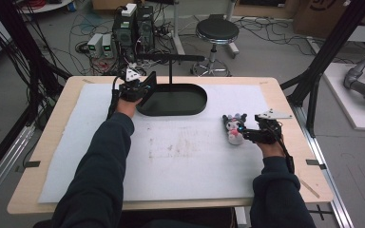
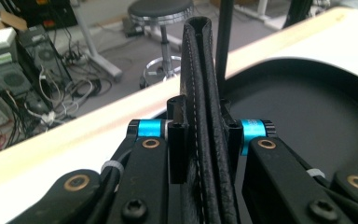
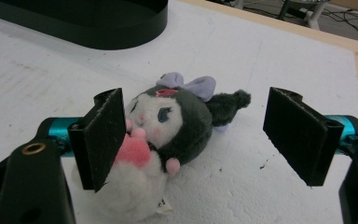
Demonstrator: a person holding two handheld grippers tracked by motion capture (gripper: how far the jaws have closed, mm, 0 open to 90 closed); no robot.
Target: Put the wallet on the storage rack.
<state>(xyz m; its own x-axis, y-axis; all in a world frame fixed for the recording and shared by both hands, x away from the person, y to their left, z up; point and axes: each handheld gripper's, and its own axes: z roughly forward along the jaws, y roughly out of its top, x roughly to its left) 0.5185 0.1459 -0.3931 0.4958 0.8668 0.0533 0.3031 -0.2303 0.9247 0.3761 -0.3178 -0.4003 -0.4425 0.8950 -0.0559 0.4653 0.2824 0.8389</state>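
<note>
A small plush toy with a dark hood, a lilac bow and a pink-and-white body lies on the white mat at the right. My right gripper is open around it. In the right gripper view the plush toy lies between the jaws, with the left pad against its body and the right pad apart from it. My left gripper is at the left end of a black oval tray. It is shut on an upright black stitched leather strip, pinched between the pads.
A thin black post with a crossbar rises from the tray's far side. The white mat covers most of the wooden table. Beyond the far edge are a stool, computer boxes and cables on the floor.
</note>
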